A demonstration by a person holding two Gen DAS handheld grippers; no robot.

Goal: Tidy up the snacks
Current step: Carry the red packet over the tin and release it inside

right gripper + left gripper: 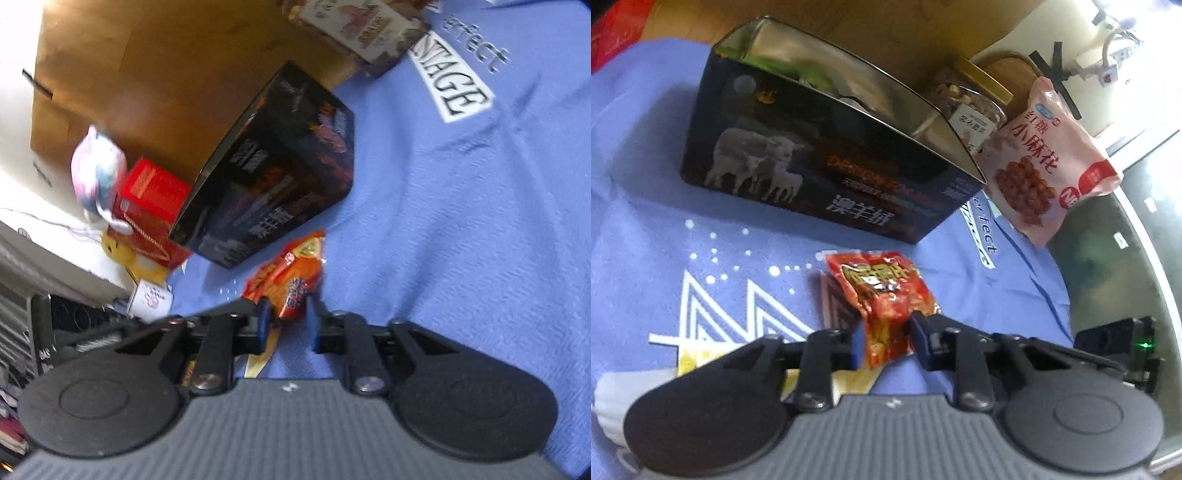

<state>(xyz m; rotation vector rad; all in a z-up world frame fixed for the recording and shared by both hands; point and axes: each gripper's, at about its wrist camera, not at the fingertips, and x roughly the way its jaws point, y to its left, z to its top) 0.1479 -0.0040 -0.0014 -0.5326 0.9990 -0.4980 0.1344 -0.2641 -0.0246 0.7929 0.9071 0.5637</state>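
The left gripper (886,341) is clamped on the near end of a red snack packet (882,295) lying on the blue cloth (701,229). The right gripper (286,325) has its narrow jaws straddling the near tip of an orange snack packet (291,273); whether the pads (263,325) press it is unclear. Just beyond both packets stands the open dark tin box (820,155), with a pink snack bag (1045,162) and a gold-lidded jar (975,99) to its right.
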